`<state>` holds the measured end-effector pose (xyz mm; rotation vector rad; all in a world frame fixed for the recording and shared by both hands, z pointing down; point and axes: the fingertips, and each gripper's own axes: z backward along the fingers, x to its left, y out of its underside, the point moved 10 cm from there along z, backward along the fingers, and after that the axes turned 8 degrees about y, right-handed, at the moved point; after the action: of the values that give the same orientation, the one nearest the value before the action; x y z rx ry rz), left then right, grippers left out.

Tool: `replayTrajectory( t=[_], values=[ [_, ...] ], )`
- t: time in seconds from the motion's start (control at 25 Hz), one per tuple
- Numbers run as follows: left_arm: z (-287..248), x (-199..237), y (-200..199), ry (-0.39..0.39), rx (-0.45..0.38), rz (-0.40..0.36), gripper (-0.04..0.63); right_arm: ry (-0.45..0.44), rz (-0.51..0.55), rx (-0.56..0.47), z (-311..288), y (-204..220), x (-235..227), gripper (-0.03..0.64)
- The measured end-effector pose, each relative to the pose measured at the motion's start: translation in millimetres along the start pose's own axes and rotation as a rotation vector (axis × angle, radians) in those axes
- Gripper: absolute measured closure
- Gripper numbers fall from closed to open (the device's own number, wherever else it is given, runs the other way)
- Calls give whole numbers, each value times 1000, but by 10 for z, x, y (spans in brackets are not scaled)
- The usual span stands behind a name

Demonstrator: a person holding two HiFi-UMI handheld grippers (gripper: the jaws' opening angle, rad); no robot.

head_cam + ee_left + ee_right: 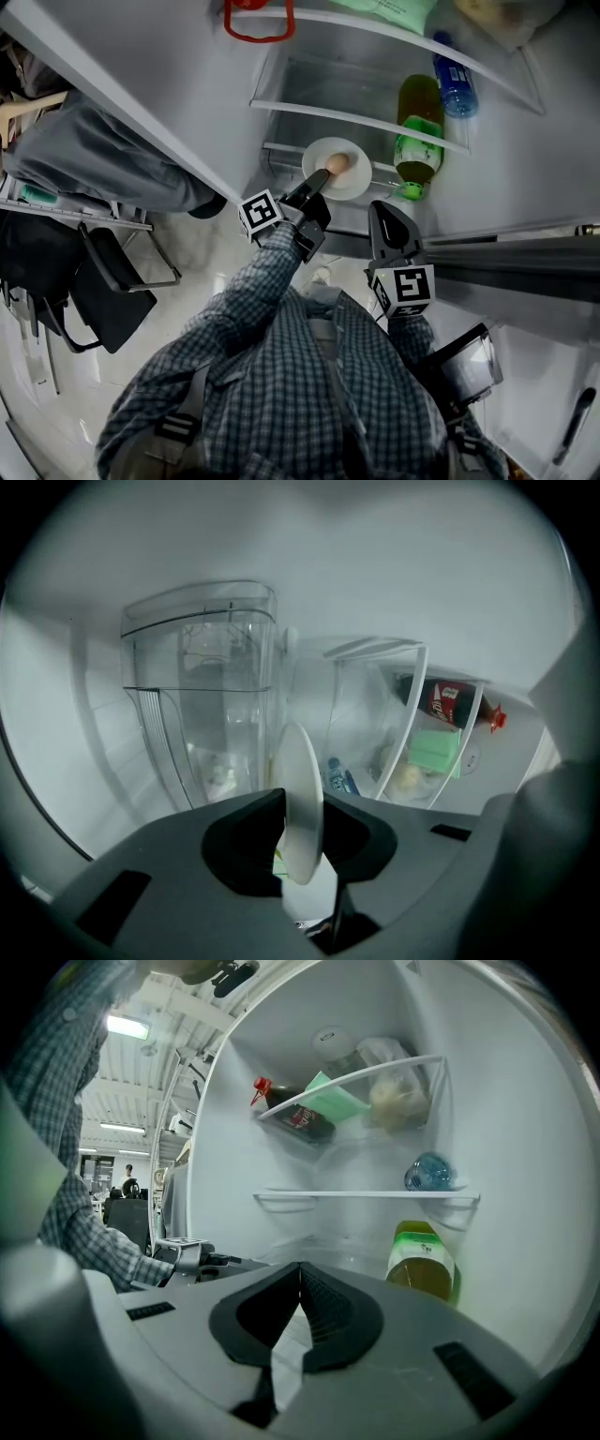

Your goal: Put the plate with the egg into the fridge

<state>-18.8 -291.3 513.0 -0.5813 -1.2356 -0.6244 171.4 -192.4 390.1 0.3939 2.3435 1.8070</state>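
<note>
A small white plate (354,178) with a brown egg (337,164) on it hangs inside the open fridge. My left gripper (317,185) is shut on the plate's near rim. In the left gripper view the plate (300,803) shows edge-on between the two jaws. My right gripper (386,217) hovers just right of the plate, below it in the head view, shut and empty; its jaws (298,1283) meet with nothing between them.
Door shelves on the right hold a green-labelled juice bottle (419,136), a blue water bottle (455,80) and, higher up, a dark sauce bottle (295,1115) with bags. A clear drawer (202,700) sits in the fridge body. Black chairs (103,291) stand at left.
</note>
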Motion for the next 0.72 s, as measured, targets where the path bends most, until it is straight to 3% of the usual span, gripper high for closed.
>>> replayTrajectory(
  t=[0.56, 0.72],
  values=[
    [-99, 64, -49, -13, -45, 30, 511, -53, 75, 35, -163, 75, -9, 609],
    [-119, 75, -62, -13, -48, 33, 511, -50, 166, 51, -251, 65, 3, 609]
  ],
)
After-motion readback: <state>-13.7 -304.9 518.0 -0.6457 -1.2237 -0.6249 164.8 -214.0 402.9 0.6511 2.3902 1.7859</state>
